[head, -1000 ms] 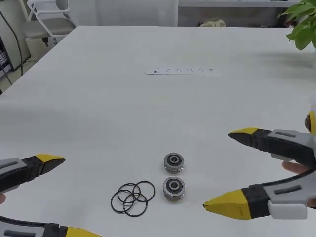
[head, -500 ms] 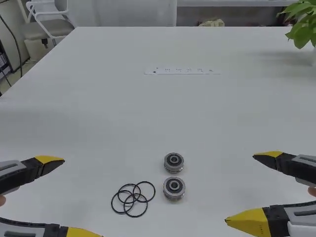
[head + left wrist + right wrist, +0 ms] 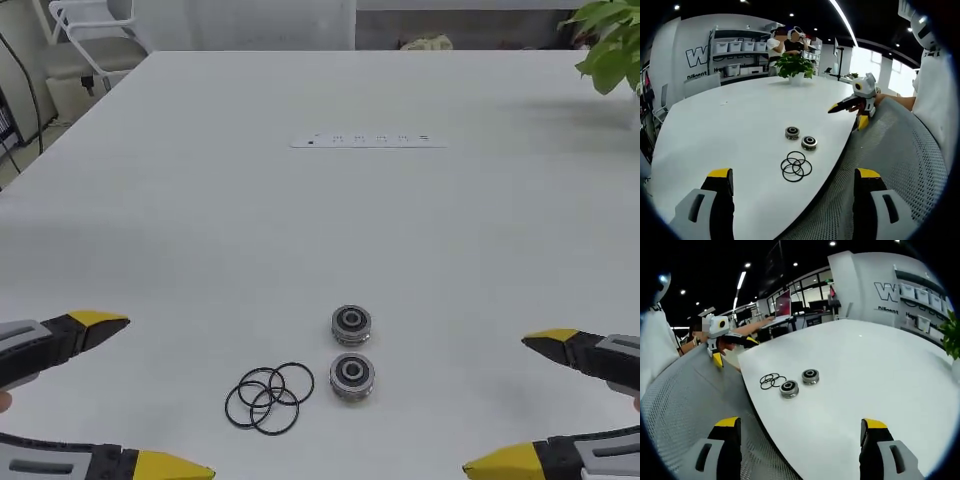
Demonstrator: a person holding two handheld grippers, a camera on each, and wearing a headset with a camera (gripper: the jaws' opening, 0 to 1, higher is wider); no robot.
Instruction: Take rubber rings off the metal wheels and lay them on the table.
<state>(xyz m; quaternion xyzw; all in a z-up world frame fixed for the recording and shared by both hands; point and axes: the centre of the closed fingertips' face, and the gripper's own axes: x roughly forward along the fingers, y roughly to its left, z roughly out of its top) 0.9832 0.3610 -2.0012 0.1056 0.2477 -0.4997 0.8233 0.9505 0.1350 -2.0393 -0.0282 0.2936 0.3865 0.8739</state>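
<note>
My left gripper (image 3: 150,393) and right gripper (image 3: 512,400) hang jaws apart over the white table (image 3: 300,220) — metal wheels (image 3: 351,373) just beside loose rubber rings (image 3: 268,398) — wall lettering (image 3: 699,56) starts "W", rest unreadable.

Head view: above near edge, angled down onto bench (image 3: 200,200).
Left gripper view: low, from left.
Right gripper view: low, from right, perhaps nearer.
Shared: wheels (image 3: 351,375), rings (image 3: 266,399).

Black fingers (image 3: 62,338), yellow tips
</note>
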